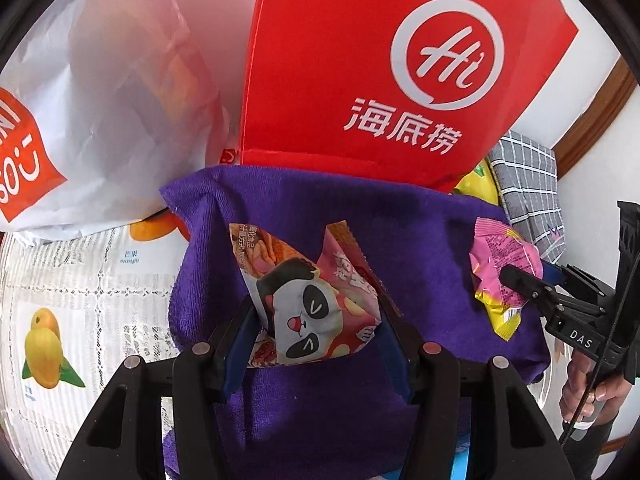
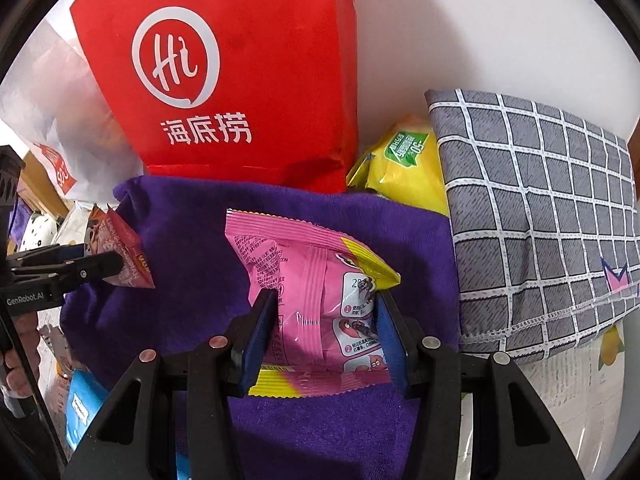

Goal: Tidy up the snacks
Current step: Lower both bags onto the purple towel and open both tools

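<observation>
My left gripper point(image 1: 316, 316) is shut on a panda-print snack packet point(image 1: 308, 300), held just above a purple towel point(image 1: 320, 204). In the same view my right gripper point(image 1: 516, 280) grips a pink and yellow snack packet point(image 1: 504, 260) over the towel's right side. The right wrist view shows that right gripper point(image 2: 324, 320) shut on the pink packet point(image 2: 304, 280), its blue pads pressing both sides. At the left of this view, the left gripper point(image 2: 108, 266) holds the panda packet point(image 2: 124, 252) over the purple towel point(image 2: 192, 240).
A red paper bag point(image 1: 360, 60) stands behind the towel, with a white plastic bag point(image 1: 100, 100) to its left. A grey checked cushion point(image 2: 540, 220) and a yellow packet point(image 2: 404, 164) lie at the right. A fruit-print tablecloth point(image 1: 80, 280) covers the table. A blue packet point(image 2: 84, 408) lies near the left.
</observation>
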A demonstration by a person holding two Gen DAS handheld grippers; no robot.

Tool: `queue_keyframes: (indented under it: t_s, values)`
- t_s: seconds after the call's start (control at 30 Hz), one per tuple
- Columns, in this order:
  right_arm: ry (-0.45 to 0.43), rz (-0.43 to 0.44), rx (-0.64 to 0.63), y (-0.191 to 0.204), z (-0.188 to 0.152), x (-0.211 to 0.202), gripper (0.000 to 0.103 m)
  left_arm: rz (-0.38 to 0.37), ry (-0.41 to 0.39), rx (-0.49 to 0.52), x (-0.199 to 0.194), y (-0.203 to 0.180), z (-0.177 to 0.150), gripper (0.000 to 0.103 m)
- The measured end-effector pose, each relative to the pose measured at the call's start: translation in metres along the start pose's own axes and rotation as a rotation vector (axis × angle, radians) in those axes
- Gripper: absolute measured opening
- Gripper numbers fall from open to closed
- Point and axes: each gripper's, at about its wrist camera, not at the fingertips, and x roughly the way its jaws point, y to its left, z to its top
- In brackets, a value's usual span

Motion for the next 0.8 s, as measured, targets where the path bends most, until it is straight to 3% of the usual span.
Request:
queue_keyframes:
  t_s: [0.8]
  values:
    - [0.031, -0.029, -0.022, 0.012, -0.002, 0.021, 0.053, 0.011, 0.039, 0.024, 0.017, -0.006, 0.001, 0.056]
